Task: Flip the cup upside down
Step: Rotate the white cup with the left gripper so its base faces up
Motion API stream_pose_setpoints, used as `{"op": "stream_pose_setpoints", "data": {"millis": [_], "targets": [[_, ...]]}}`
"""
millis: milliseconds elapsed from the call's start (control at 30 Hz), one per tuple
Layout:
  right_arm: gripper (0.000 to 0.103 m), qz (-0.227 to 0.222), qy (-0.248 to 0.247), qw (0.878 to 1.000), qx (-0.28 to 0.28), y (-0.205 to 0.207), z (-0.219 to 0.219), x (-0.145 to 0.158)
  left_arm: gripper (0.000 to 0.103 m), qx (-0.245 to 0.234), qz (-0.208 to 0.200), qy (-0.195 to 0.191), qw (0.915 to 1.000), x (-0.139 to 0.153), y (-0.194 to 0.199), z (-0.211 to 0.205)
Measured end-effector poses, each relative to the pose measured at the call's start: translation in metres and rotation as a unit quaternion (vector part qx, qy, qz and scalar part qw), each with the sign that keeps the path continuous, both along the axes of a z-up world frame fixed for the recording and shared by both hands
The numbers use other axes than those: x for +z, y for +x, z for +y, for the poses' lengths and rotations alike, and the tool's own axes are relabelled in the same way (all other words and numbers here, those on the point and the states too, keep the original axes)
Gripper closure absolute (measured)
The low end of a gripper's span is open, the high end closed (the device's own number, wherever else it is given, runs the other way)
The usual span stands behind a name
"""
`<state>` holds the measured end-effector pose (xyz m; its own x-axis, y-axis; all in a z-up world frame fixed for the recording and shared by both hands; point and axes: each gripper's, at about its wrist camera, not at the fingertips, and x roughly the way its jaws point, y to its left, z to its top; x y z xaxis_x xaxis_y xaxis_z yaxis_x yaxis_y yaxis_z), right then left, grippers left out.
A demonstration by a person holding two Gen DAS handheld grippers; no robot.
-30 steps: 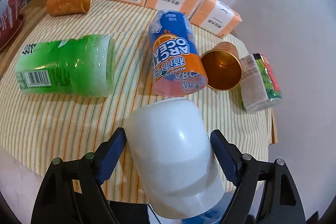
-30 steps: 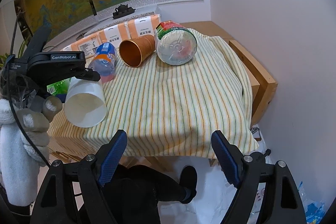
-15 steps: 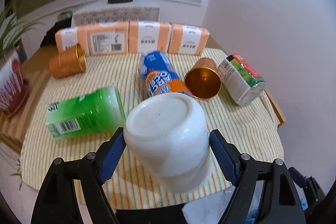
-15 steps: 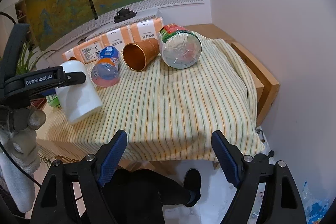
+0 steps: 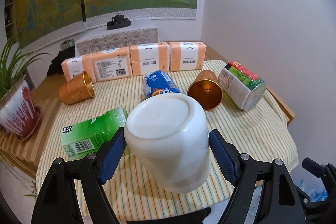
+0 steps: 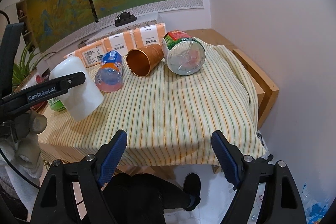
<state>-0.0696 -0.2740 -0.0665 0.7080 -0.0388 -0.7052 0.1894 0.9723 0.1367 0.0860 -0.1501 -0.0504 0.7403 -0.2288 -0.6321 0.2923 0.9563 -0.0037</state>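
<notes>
Striped tablecloth [image 5: 241, 135] crowded with toppled bottles beyond left tongs [image 5: 167, 152] pinching white cup [image 5: 168, 140] (right tongs [image 6: 169, 157] spread, empty)

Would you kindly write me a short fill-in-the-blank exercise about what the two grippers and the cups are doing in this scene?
1. The white cup is clamped by the ____ gripper.
2. The cup's flat base points up; its open mouth faces ____ toward the striped tablecloth.
3. The right gripper is open and holds ____.
4. Beside the red-and-green can, the copper cup lies on its ____.

Missing words: left; down; nothing; side
</notes>
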Motion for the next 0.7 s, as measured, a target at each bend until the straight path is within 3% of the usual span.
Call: {"op": "stream_pose_setpoints", "data": {"millis": [167, 700], "targets": [[0.024, -0.002, -0.002, 1.000, -0.001, 0.000, 0.002, 0.001, 0.021, 0.002, -0.020, 0.017, 0.9997, -0.002, 0.001, -0.004], [0.024, -0.003, -0.007, 1.000, -0.008, -0.004, 0.001, 0.004, 0.021, -0.016, -0.016, 0.046, 0.9987, -0.026, 0.010, -0.029]]}}
